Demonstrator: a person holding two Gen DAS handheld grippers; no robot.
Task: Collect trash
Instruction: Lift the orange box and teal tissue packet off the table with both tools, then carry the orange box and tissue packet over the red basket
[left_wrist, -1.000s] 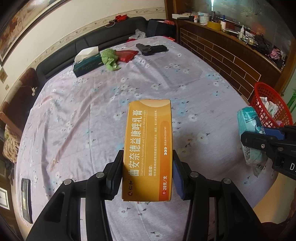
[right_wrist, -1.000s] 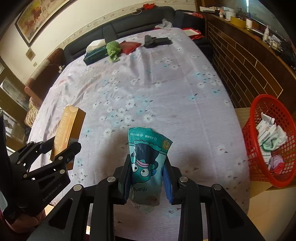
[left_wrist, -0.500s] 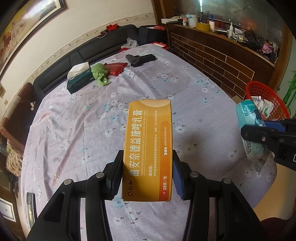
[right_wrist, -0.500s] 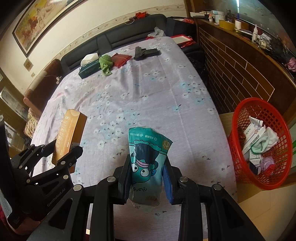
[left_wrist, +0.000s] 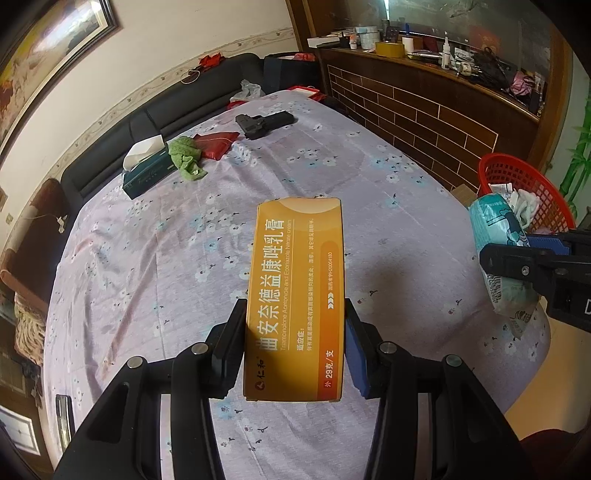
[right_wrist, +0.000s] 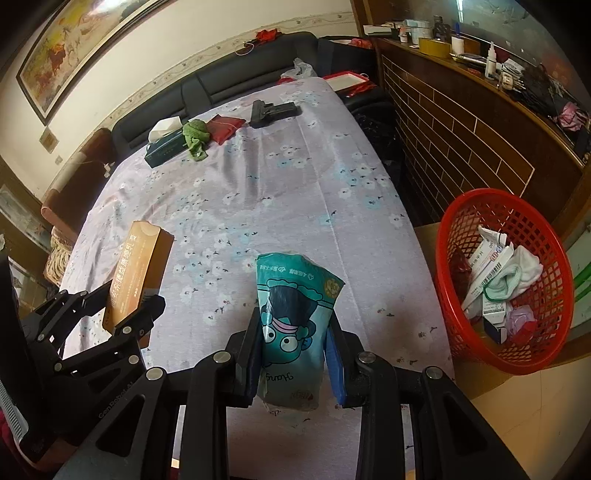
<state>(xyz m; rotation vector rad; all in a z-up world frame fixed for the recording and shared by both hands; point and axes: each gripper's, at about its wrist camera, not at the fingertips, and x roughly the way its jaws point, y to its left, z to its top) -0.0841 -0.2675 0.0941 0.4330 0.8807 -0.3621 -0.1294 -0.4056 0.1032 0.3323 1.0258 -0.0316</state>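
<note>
My left gripper (left_wrist: 294, 343) is shut on a long orange medicine box (left_wrist: 299, 291) and holds it above the table's near part. It also shows in the right wrist view (right_wrist: 136, 273). My right gripper (right_wrist: 293, 354) is shut on a teal cartoon-print wrapper (right_wrist: 291, 314), held above the table's near right edge; the wrapper shows in the left wrist view (left_wrist: 498, 236). A red mesh basket (right_wrist: 458, 229) with several pieces of trash stands to the right of the table, lower than its top.
The table wears a lilac flowered cloth (right_wrist: 280, 192). At its far end lie a tissue box (right_wrist: 162, 147), a green cloth (right_wrist: 195, 136), a red pouch (right_wrist: 225, 125) and a black toy pistol (right_wrist: 273, 110). A brick-faced counter (right_wrist: 461, 125) runs along the right.
Both grippers have risen and pulled back with their loads. The red basket has come closer in the right wrist view.
</note>
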